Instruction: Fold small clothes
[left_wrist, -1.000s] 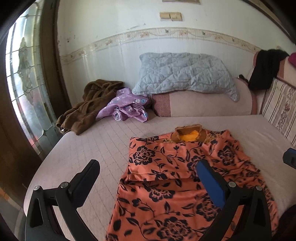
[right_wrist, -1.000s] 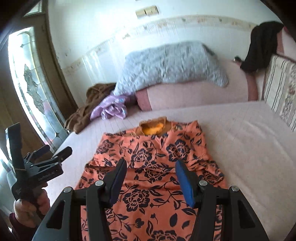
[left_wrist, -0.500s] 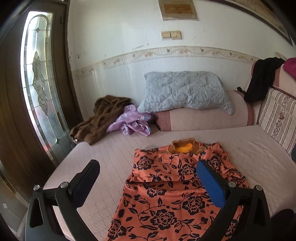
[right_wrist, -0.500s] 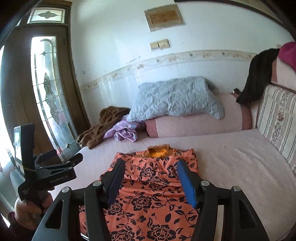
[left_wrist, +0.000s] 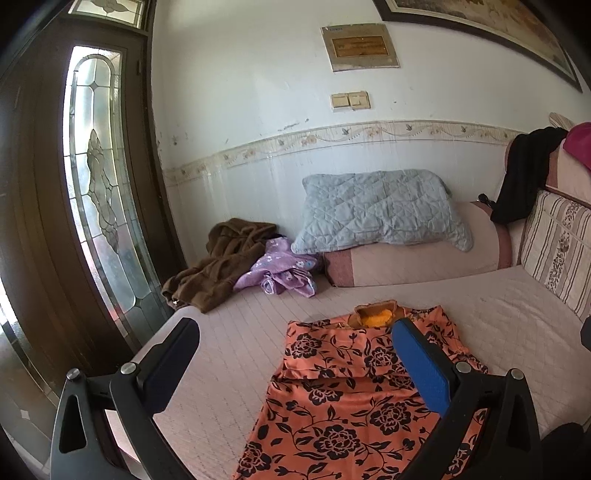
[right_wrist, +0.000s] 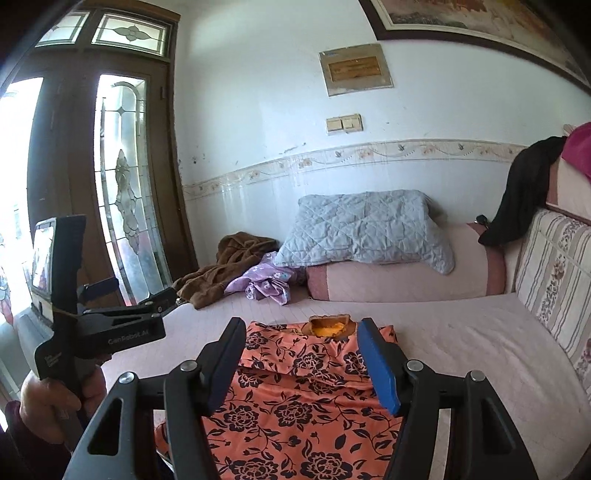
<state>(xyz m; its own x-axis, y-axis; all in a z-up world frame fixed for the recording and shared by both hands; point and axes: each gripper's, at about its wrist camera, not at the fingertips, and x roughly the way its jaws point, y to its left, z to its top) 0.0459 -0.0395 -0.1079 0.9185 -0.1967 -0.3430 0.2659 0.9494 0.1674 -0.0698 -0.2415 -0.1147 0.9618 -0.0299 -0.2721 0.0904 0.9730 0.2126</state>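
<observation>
An orange garment with black flowers (left_wrist: 351, 398) lies flat on the pink bed (left_wrist: 498, 317). Its yellow-lined collar (left_wrist: 376, 314) points toward the wall, and one fold crosses its upper part. My left gripper (left_wrist: 291, 326) hovers above the garment's near left part, wide open and empty. In the right wrist view the same garment (right_wrist: 303, 398) lies below my right gripper (right_wrist: 301, 325). Its jaws are opening, with nothing between the pads. A hand holds the left gripper (right_wrist: 133, 291) off the bed's left edge.
A grey quilted pillow (left_wrist: 380, 210) rests on a pink bolster (left_wrist: 413, 262) at the wall. A brown garment (left_wrist: 221, 262) and a purple one (left_wrist: 280, 273) lie at the back left. A striped cushion (left_wrist: 557, 243) and black cloth (left_wrist: 524, 177) are on the right, a glass-panelled door (left_wrist: 96, 192) on the left.
Both grippers have risen and drawn back from the orange garment, which now looks smaller and lower in both views. The right jaws stand slightly wider. The garment has not moved.
</observation>
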